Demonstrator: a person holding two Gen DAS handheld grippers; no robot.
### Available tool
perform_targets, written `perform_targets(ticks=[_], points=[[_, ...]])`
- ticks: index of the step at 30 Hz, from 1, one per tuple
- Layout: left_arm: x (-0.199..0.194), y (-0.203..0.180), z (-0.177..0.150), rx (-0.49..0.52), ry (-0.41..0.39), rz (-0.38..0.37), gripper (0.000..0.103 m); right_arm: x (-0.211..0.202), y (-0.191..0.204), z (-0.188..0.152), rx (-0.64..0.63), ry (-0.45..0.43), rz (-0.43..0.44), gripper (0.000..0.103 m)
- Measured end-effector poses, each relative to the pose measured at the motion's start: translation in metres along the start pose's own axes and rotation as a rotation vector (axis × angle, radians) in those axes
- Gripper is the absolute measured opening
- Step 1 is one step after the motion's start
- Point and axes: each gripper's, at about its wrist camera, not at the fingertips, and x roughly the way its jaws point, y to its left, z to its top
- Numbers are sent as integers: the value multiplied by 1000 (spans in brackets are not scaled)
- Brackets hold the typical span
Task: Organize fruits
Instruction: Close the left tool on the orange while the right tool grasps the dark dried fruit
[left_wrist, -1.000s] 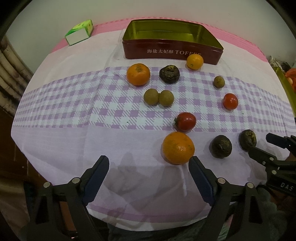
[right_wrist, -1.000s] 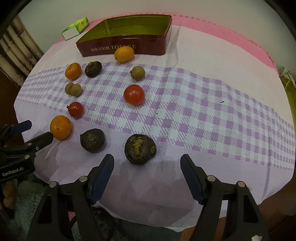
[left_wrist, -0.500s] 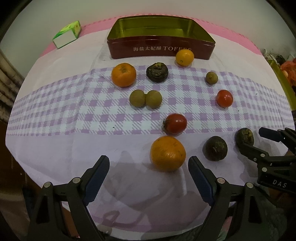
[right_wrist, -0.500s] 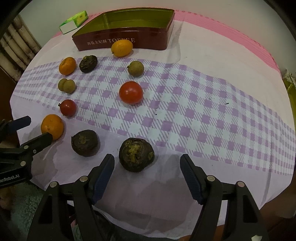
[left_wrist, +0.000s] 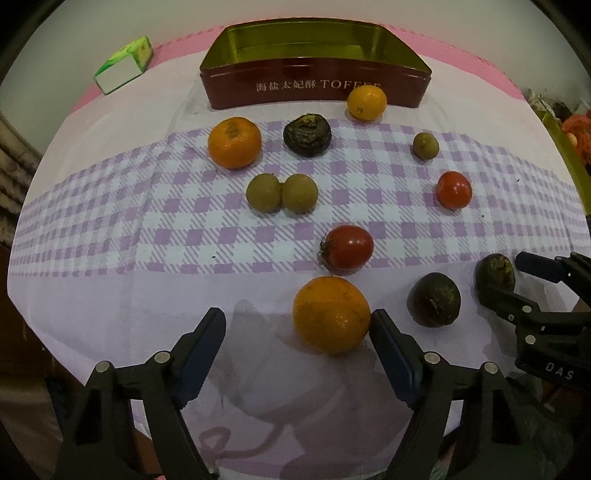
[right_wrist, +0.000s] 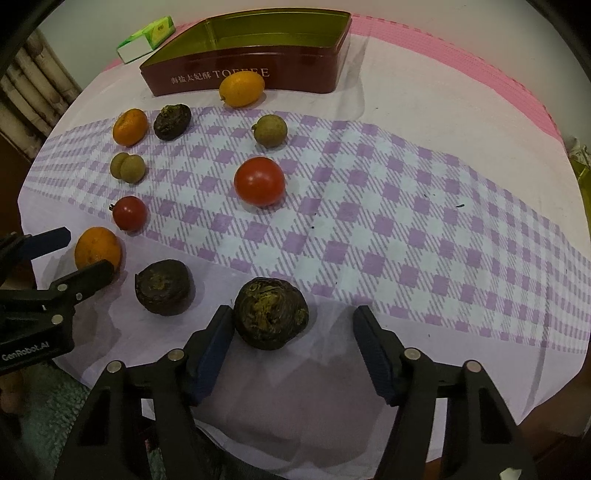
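Left claw closing, orange against its right finger.

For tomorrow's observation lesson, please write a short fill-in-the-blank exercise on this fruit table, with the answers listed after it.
1. The red toffee tin holds ____ fruit.
2. The two round green-brown fruits at the cloth's middle are ____ each other.
3. The fruit between the left tool's closing fingers is coloured ____.
4. The right tool is closing around a ____ wrinkled fruit.

Answers: no; touching; orange; dark
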Motion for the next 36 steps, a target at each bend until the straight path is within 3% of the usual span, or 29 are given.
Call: perform_targets(ticks=[5,28,31,36], points=[[7,-4,0,1,8,-4,78,2,2,1,-8,-2,2,59],[30,-5,4,-12,46,-21,71,5,4,4,-31,3,-20,61],[29,-6,5,-7,44,-24,68,7,6,5,-41,1,-29,62],[26,-6,5,2,33,-30,55,7,7,4,-46,-1,-37,58]])
